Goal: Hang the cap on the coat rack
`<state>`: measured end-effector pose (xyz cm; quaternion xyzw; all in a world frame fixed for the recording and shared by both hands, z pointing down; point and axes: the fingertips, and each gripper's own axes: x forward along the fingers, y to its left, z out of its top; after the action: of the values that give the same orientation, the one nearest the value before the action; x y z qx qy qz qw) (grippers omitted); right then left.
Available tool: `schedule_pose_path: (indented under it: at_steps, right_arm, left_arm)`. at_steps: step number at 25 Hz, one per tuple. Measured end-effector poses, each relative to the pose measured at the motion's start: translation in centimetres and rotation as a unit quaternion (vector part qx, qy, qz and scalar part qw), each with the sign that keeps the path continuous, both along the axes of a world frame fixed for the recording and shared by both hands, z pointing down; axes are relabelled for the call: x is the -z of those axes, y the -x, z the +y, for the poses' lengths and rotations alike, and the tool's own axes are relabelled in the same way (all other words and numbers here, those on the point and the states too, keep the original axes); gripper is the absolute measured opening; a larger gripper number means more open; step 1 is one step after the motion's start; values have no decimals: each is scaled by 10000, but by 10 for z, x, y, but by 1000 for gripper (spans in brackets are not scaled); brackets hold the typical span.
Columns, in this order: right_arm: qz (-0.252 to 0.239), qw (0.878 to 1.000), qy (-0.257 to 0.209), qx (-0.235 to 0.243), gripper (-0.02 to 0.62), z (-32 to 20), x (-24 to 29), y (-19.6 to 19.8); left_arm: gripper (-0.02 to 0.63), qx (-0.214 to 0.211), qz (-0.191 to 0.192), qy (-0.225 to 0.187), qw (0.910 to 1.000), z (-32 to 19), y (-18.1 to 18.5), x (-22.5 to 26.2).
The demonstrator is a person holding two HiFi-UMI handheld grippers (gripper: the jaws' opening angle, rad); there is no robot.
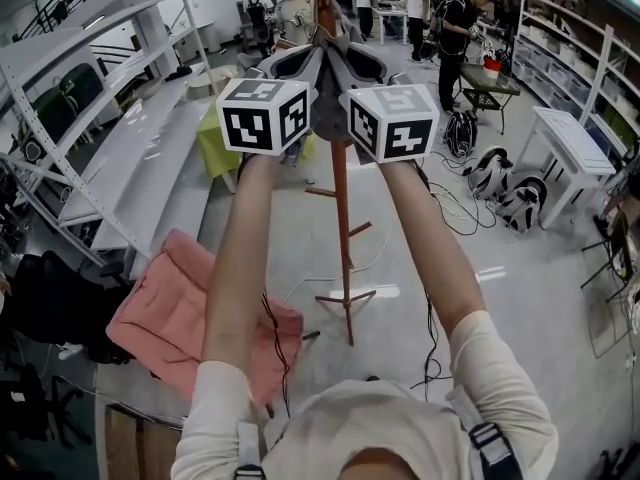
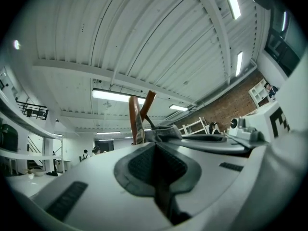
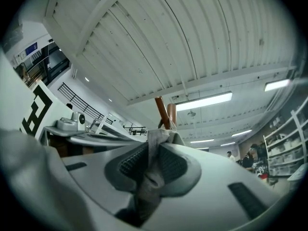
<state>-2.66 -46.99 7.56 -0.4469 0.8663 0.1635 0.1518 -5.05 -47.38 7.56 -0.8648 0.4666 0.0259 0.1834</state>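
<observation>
Both arms are up at the head of the wooden coat rack (image 1: 343, 228), and the grey cap (image 1: 326, 108) is slung between the two grippers, right by the top pegs. The left gripper (image 2: 156, 167) is clamped on a dark fold of it. The right gripper (image 3: 151, 165) pinches a bunched grey edge. The cap looks light, soft and floppy, so it'll likely sag. The best hold looks to be the rim on opposite sides, keeping the opening spread for a peg.
</observation>
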Motion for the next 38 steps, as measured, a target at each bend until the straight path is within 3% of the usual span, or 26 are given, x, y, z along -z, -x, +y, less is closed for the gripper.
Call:
schedule_pose_path:
  at_steps: [5,17,25,31,38]
  right_arm:
    - [141,9998,-67,-113,95,20,-10,-1]
    - [324,9990,6,-295,100,61,-71,-5]
    - [250,9985,229,-439,98,82,-118,-17]
    - [651,9955,539,-427,98,90,-173,-15]
    - [555,9944,803,-416,98,96,-209,-20]
  left_arm:
    - [6,-34,45,-116,9999,23,5,-10]
    - [6,165,24,-92,9998,56,16,-73]
    - [6,12,343,53,9994,80,16,-116]
    - [6,132,471,256,9985,89,13,-160]
    - [6,456,591,451,9962,93,22,-199]
